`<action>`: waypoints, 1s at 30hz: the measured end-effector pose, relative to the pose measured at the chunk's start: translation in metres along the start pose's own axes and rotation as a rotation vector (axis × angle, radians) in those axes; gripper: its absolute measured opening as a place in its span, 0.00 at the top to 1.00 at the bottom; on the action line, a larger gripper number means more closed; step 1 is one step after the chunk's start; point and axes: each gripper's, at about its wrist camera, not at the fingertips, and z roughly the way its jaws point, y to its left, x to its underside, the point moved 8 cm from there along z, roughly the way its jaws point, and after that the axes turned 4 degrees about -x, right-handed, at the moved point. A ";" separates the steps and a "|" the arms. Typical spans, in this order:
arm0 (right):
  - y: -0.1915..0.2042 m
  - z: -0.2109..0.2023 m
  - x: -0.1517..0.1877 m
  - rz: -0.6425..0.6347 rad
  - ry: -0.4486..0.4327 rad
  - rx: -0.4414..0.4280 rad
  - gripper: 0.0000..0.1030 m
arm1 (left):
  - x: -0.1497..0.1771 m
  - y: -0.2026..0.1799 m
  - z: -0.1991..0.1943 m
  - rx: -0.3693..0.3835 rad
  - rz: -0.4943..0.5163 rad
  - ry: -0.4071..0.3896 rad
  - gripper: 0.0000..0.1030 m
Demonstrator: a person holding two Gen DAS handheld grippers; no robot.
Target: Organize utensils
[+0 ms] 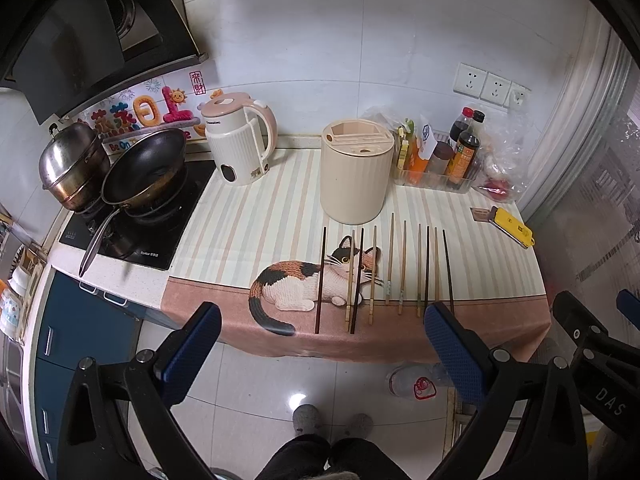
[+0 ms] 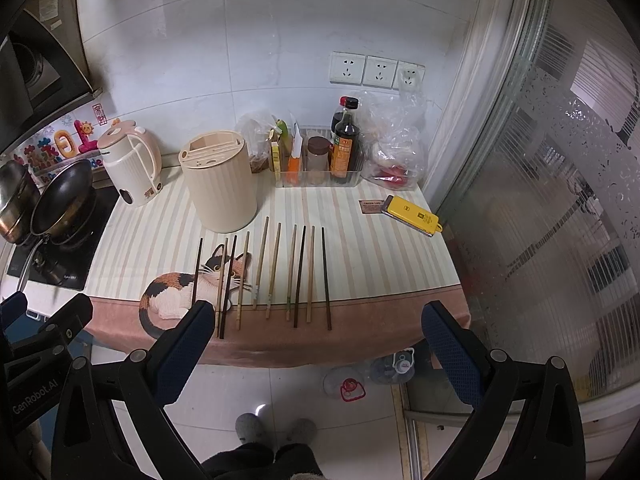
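Note:
Several chopsticks [image 1: 402, 268], light wood and dark, lie side by side on the cat-print cloth [image 1: 224, 220]; they also show in the right wrist view [image 2: 274, 270]. A cream ribbed utensil holder [image 1: 356, 172] with slots in its lid stands just behind them, and shows in the right wrist view [image 2: 220, 180]. My left gripper [image 1: 324, 320] is open and empty, held in front of the counter edge. My right gripper [image 2: 318, 318] is open and empty, at the same distance. Its arm shows at the right edge of the left wrist view.
A white-pink kettle [image 1: 240, 140] stands left of the holder. A wok [image 1: 144, 168] and steel pot [image 1: 74, 164] sit on the stove. A clear tray of sauce bottles [image 1: 440, 160], plastic bags and a yellow tool [image 1: 514, 226] are at the right. Glass partition [image 2: 560, 200] at right.

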 end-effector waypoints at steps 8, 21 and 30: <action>0.000 -0.002 0.000 0.001 0.000 -0.001 0.00 | 0.000 -0.001 -0.002 0.002 -0.001 -0.001 0.00; -0.002 -0.004 -0.001 0.000 -0.003 0.000 0.00 | 0.000 -0.004 -0.006 0.006 -0.001 -0.003 0.00; -0.002 -0.004 -0.001 0.001 -0.005 -0.001 0.00 | 0.000 -0.004 -0.006 0.006 -0.001 -0.003 0.00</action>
